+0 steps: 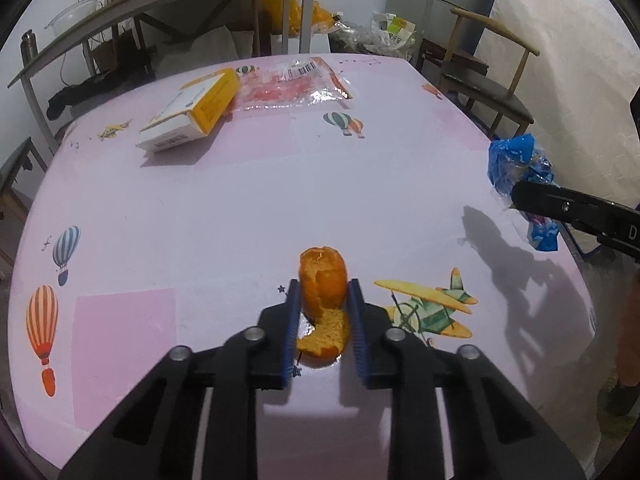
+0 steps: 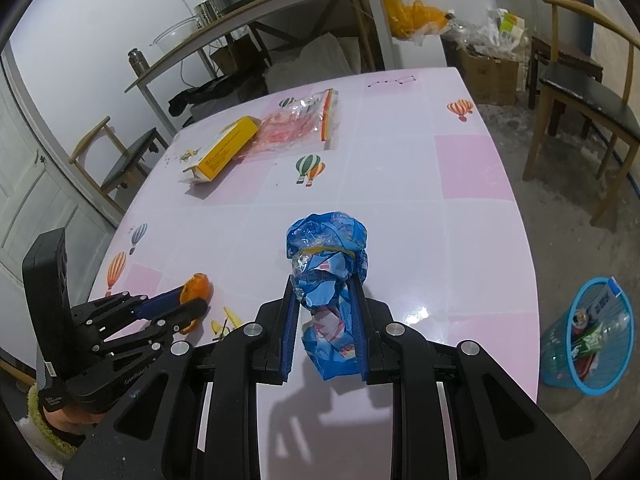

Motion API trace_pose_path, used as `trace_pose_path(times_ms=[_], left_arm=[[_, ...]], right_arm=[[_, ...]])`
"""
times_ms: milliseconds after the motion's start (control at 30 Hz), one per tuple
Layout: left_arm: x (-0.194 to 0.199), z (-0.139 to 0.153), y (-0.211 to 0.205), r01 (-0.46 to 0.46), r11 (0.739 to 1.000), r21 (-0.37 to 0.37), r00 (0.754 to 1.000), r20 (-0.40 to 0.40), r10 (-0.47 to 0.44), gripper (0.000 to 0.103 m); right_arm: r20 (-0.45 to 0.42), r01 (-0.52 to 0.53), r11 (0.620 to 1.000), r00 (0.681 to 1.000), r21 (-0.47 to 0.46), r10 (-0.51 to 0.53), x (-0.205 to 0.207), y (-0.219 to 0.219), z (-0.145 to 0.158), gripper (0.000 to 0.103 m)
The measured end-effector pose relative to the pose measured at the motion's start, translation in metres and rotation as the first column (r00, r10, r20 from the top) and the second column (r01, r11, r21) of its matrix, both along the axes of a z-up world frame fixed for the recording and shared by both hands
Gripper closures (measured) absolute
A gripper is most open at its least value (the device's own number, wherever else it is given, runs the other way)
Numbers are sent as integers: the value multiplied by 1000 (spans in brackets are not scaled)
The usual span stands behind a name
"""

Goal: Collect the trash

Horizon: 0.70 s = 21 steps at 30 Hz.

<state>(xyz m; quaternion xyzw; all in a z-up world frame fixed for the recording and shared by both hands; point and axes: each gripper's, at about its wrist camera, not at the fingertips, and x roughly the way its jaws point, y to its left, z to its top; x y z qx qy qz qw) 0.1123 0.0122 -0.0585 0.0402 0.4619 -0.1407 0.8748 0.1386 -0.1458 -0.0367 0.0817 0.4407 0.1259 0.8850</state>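
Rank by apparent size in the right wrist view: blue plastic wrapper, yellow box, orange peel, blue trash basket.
1. blue plastic wrapper, nearest the camera, which inflates it
2. blue trash basket, down on the floor
3. yellow box, farther off, so probably understated
4. orange peel, partly hidden by the left gripper

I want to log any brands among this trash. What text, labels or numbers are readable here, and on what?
"D": a lone white letter on the right gripper's black arm, cut off by the frame edge.
Yellow box: barcode and print, too blurred to read.
Clear bag: barcode label, unreadable.
Blue wrapper: print too crumpled to read.
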Motion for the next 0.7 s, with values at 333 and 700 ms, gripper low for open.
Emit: trace_pose_path(times_ms=[333, 700], left_arm=[[-2, 7, -3, 3, 999, 34, 999, 39, -4, 89], [-12, 20, -9, 4, 999, 52, 996, 86, -8, 89]], right_arm=[[7, 3, 1000, 1000, 4, -3, -3, -1, 2, 81], [20, 1, 1000, 1000, 13, -1, -5, -3, 6, 81]])
